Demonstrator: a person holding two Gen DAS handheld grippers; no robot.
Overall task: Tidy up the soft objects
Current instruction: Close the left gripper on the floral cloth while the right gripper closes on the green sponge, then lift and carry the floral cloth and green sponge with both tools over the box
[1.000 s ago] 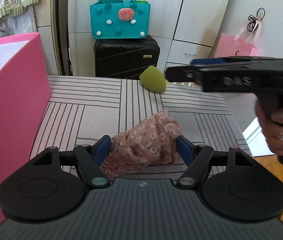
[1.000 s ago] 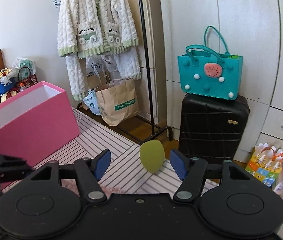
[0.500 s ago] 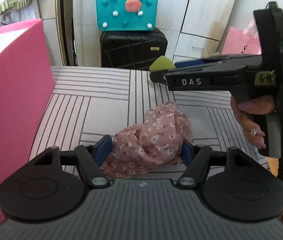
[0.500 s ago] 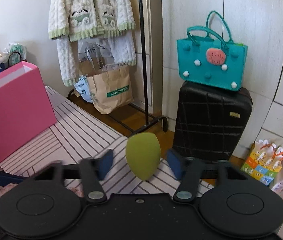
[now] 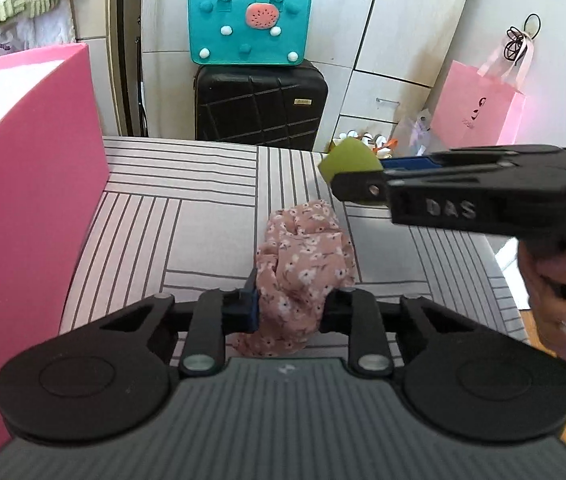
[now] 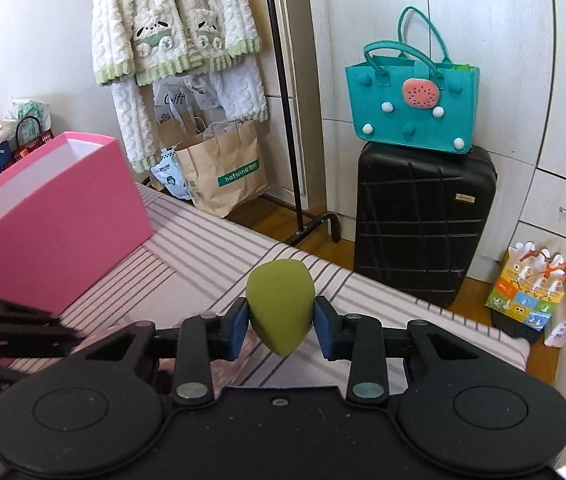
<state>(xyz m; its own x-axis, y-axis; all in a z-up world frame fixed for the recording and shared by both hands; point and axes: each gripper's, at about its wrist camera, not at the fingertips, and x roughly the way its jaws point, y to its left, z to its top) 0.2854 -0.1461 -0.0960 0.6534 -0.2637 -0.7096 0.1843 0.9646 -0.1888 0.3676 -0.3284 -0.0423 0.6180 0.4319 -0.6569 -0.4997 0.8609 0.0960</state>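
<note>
On the striped table (image 5: 187,208), the left gripper (image 5: 289,308) clamps floral cloth (image 5: 303,264); only the right-wrist view shows the right gripper (image 6: 281,326) closing on the green sponge (image 6: 281,308).

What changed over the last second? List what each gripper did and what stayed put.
The left gripper closed its fingers onto the floral cloth, bunching it narrower. The right gripper moved up to the green sponge; its fingers now press its sides and are closing. The pink box, striped table cover, black suitcase and teal bag stayed put.
</note>
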